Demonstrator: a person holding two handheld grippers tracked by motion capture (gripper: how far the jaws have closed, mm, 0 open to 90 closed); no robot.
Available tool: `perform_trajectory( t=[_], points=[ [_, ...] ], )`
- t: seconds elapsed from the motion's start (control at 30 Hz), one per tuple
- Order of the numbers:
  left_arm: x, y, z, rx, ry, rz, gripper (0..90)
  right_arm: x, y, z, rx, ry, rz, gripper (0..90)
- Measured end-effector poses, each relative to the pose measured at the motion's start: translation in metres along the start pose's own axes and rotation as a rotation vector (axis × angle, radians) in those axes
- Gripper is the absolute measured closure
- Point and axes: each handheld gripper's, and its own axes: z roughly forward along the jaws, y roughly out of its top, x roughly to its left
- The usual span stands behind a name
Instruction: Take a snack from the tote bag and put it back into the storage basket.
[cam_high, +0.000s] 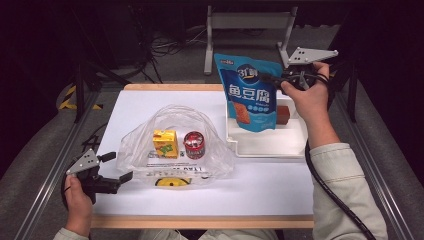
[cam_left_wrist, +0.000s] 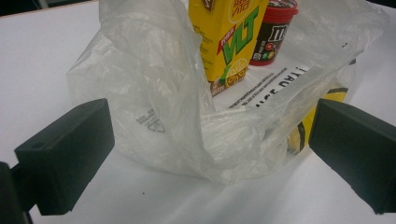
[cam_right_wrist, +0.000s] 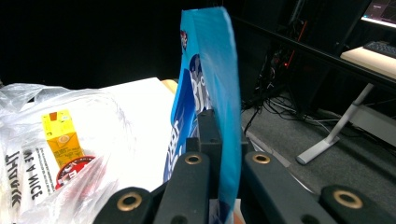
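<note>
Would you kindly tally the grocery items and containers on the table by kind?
Blue snack pouch: 1
Yellow drink carton: 1
Red candy tub: 1
Brown block: 1
Clear plastic bag: 1
White tray: 1
Total: 6

From my station, the blue pouch (cam_high: 248, 92) hides most of the brown block (cam_high: 283, 114) in the white tray (cam_high: 270, 145). In the left gripper view, the frame's top edge crops the yellow carton (cam_left_wrist: 229, 37) and red can (cam_left_wrist: 273, 30).
</note>
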Motion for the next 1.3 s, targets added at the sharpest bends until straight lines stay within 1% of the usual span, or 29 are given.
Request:
perform_trajectory(
  t=[0.4, 0.57, 0.73, 0.87, 1.03, 1.3],
  points=[
    [0.0, 0.0, 0.0, 0.004, -0.001, -0.001, 0.6, -0.001, -0.014, 0.007, 0.015, 0.015, 0.024, 89.6],
    [0.0, 0.0, 0.0, 0.005, -0.001, -0.001, 0.6, -0.001, -0.018, 0.011, 0.022, 0.024, 0.025, 89.6],
    [0.001, 0.0, 0.0, 0.006, -0.002, -0.003, 0.6, 0.0, -0.022, 0.015, 0.037, 0.023, 0.024, 89.5],
    [0.001, -0.001, 0.0, 0.005, -0.001, -0.005, 0.6, -0.001, -0.025, 0.017, 0.032, 0.026, 0.029, 89.5],
    [0.001, -0.001, 0.0, 0.007, -0.002, -0.004, 0.6, -0.002, -0.031, 0.021, 0.044, 0.028, 0.037, 89.5],
    [0.001, -0.001, 0.0, 0.009, -0.002, -0.007, 0.6, -0.004, -0.038, 0.024, 0.039, 0.037, 0.052, 89.5]
  ],
)
